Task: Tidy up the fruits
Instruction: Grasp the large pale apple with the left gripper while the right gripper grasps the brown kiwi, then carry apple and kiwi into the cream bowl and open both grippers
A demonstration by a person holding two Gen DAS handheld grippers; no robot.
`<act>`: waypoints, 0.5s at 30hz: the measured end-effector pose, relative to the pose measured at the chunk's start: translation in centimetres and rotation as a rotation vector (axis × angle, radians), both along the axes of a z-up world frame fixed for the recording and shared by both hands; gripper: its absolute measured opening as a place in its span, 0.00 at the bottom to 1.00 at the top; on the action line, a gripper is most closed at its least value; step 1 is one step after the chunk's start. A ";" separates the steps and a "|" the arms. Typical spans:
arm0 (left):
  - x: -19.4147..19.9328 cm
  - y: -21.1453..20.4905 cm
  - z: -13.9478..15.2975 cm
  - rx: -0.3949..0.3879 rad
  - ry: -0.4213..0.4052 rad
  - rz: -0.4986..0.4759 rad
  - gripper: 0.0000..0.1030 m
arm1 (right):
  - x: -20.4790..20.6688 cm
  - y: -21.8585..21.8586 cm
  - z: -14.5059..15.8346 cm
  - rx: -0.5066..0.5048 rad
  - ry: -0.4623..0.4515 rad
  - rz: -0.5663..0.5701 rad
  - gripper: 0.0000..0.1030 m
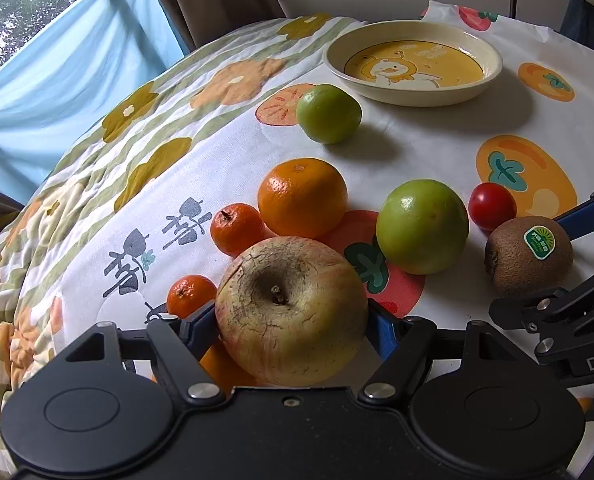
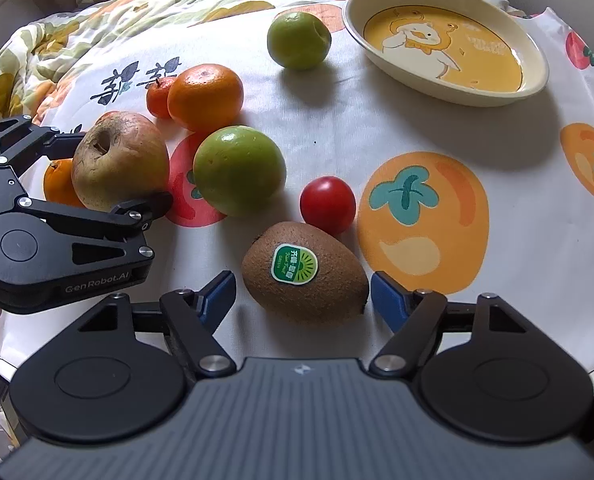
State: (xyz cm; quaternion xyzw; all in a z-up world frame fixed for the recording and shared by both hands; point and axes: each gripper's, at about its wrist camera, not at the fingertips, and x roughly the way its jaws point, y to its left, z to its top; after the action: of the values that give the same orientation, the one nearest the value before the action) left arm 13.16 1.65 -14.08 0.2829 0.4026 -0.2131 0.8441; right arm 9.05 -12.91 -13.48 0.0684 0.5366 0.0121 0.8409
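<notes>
Blue-tipped fingers (image 1: 199, 324) of the left gripper (image 1: 293, 320) clamp a blemished apple (image 1: 291, 310) on the counter (image 1: 417, 152). The right gripper (image 2: 303, 294), fingers spread apart, brackets a stickered kiwi (image 2: 305, 272) without visibly touching it. Beyond both fingertips sit the duck-print plate (image 1: 413, 94), an orange (image 1: 302, 198), two green fruits (image 1: 422, 226), small tangerines (image 1: 237, 229) and a red tomato (image 2: 328, 204).

Yellow-red apple (image 1: 291, 311), brown kiwi (image 2: 305, 273), 2 green fruits (image 1: 422, 227), persimmon-print cloth (image 2: 417, 136).
</notes>
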 end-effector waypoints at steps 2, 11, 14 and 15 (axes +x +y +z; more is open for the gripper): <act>-0.1 0.1 0.0 -0.008 0.002 0.002 0.76 | 0.0 0.2 0.1 -0.018 -0.005 -0.004 0.79; -1.3 0.3 0.8 -0.053 -0.001 0.039 0.76 | -0.2 -0.1 0.5 -0.006 -0.010 -0.038 0.76; -1.8 0.3 1.5 -0.067 -0.011 0.057 0.76 | -0.4 -0.3 1.2 -0.007 -0.025 -0.044 0.75; -1.9 0.3 1.8 -0.072 -0.015 0.063 0.76 | -0.5 -0.4 1.6 -0.006 -0.031 -0.046 0.75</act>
State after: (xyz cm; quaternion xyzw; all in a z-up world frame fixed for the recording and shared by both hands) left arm 11.21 1.94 -12.25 0.2411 0.3972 -0.1985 0.8630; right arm 8.55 -13.29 -11.87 0.0781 0.5218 -0.0080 0.8495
